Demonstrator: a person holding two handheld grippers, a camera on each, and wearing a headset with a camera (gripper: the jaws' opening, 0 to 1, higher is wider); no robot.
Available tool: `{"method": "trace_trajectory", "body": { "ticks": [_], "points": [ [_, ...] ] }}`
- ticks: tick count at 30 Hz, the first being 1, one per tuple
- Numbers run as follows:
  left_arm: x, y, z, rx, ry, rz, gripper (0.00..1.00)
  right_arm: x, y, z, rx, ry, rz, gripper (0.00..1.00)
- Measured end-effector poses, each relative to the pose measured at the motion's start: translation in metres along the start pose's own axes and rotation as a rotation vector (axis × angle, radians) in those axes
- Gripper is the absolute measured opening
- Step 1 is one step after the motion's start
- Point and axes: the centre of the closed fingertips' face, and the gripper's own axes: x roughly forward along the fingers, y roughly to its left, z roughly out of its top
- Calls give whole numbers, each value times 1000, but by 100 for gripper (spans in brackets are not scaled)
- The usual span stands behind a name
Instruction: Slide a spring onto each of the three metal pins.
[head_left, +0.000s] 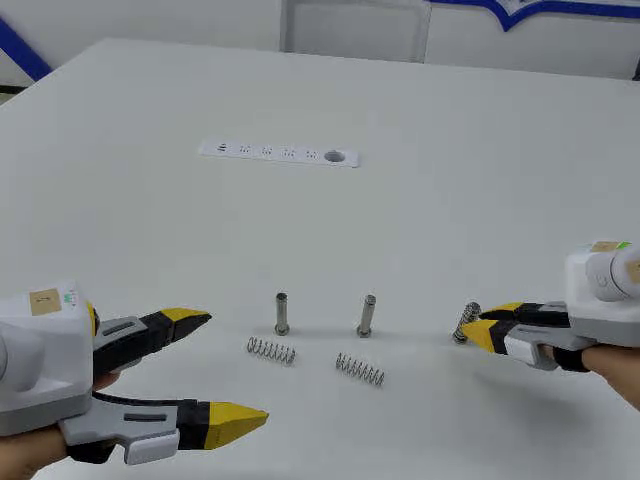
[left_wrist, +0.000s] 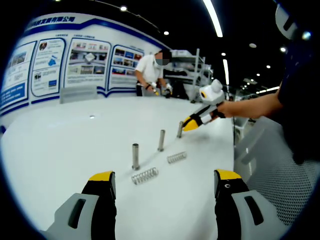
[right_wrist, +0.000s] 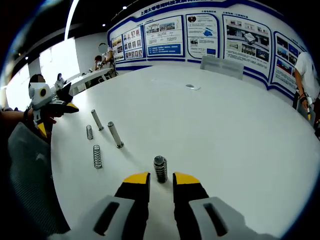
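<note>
Two bare metal pins (head_left: 282, 313) (head_left: 366, 315) stand upright on the white table (head_left: 450, 180). In front of each lies a loose spring (head_left: 271, 350) (head_left: 359, 368). A third pin with a spring on it (head_left: 466, 322) (right_wrist: 160, 169) stands to the right. My right gripper (head_left: 474, 320) (right_wrist: 161, 176) has its tips at that pin, jaws a little apart on either side of the spring's base and not pressing it. My left gripper (head_left: 233, 366) (left_wrist: 165, 175) is wide open and empty, left of the left pin (left_wrist: 135, 156) and the nearer spring (left_wrist: 145, 175).
A white power strip (head_left: 280, 153) lies flat further back in the middle of the table. A chair back (head_left: 355, 25) stands at the table's far edge. People stand at other benches in the background (left_wrist: 150, 70).
</note>
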Motion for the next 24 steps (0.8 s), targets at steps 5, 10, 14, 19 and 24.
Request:
{"method": "trace_trajectory", "body": {
  "ticks": [5,10,14,19,24],
  "points": [
    [0,0,0,-1,-1,-1,82,-8,7,-7,-3,18,9,19],
    [1,-1,-1,-2,-3,-4,82,-9,19,-13,-29,42,29,19],
    [2,-1,-1,0,-3,-7,82,-7,30,-15,-42,60,57,19],
    [1,0,0,0,-4,-6,82,-4,43,-12,-78,73,91,19],
    [1,0,0,2,-6,-5,82,0,62,-3,-127,80,136,19]
  ]
}}
